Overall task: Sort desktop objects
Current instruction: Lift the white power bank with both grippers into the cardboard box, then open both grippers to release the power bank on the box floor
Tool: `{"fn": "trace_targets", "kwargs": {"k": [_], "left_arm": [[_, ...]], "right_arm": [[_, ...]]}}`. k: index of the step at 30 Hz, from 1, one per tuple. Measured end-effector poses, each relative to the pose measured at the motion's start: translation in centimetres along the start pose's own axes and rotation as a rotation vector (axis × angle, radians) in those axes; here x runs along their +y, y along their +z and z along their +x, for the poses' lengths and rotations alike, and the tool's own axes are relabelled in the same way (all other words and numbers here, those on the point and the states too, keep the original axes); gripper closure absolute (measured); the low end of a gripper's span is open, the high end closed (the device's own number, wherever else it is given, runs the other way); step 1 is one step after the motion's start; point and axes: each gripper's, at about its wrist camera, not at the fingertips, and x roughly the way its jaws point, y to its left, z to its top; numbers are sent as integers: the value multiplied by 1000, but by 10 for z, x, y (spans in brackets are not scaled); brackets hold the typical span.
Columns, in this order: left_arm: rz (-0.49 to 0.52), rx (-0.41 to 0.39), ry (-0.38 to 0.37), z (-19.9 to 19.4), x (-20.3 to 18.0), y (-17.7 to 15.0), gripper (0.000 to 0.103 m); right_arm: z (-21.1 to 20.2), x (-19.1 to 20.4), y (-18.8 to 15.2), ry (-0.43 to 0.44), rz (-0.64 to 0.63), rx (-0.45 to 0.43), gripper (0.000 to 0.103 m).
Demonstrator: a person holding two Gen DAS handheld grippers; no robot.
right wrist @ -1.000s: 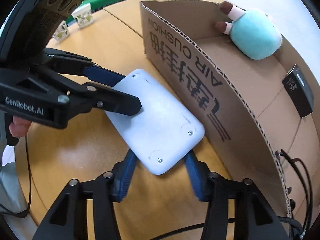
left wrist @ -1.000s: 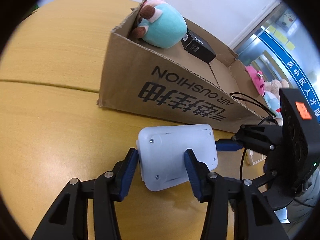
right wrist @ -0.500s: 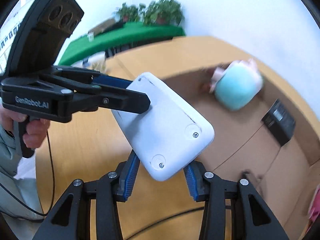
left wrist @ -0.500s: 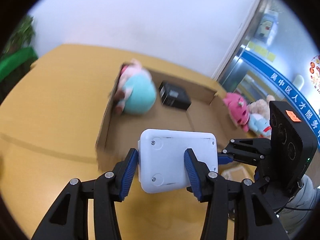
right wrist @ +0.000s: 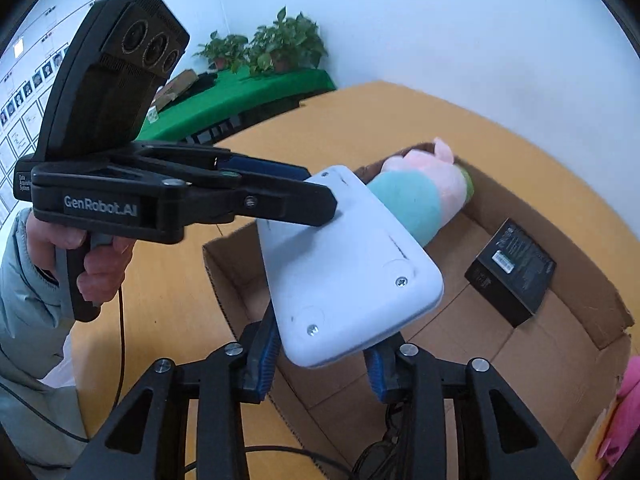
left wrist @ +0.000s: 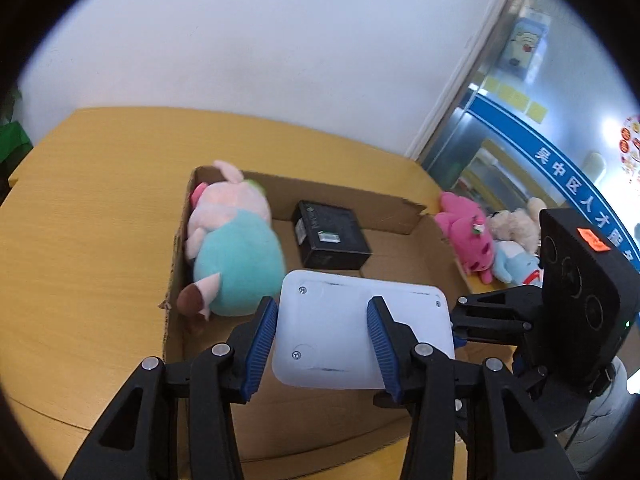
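A flat white plastic device with screws in its back hangs in the air over the open cardboard box. My left gripper is shut on its two long sides. My right gripper holds the device at one end, and its jaws are closing on that edge. In the right wrist view the left gripper reaches in from the left, held by a person's hand. In the left wrist view the right gripper comes in from the right.
Inside the box lie a teal and pink plush pig at the left end and a small black box by the far wall. A pink plush and other soft toys lie beyond the box's right end. The wooden table stretches left.
Both grippers have lifted the white device from the table in front of the box up and over its open top. The box's inside now shows from above.
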Motion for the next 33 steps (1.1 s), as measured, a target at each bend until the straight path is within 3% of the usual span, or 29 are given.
{"fn": "trace_targets", "kwargs": {"k": [7,13,16,18,19,22,25,28,29,32,33], "left_arm": [[-100,113,69,29,40,-16,57],[-98,195,142,44,46,-30,59],[-88,179,149,40,47,-32,60],[-91,172,164,36,48,-33,60],[-88,168,168,34,48,-33,60],[-66,147,187,22,43,-34,60],[-21,88,206,4,30,-30,60],[76,-7,223,-16,-1,-23,57],[127,-50,234,-26,-17,-22,53],[223,-157,276,-41,-55,-22,21],[245,-188,281,-43,-66,-22,21]], "right_arm": [[65,-12,11,115,19,177,68],[102,-17,4,165,79,313,68],[110,-22,-2,159,114,345,66],[112,-25,-5,141,131,360,55],[112,-25,-6,132,135,360,55],[103,-25,-9,123,146,343,53],[79,-21,-8,82,140,287,38],[38,-15,-2,-65,94,196,29],[23,-11,-2,-135,71,155,24],[-31,-6,-14,-322,47,-3,11],[-50,-5,-20,-373,54,-59,7]]}}
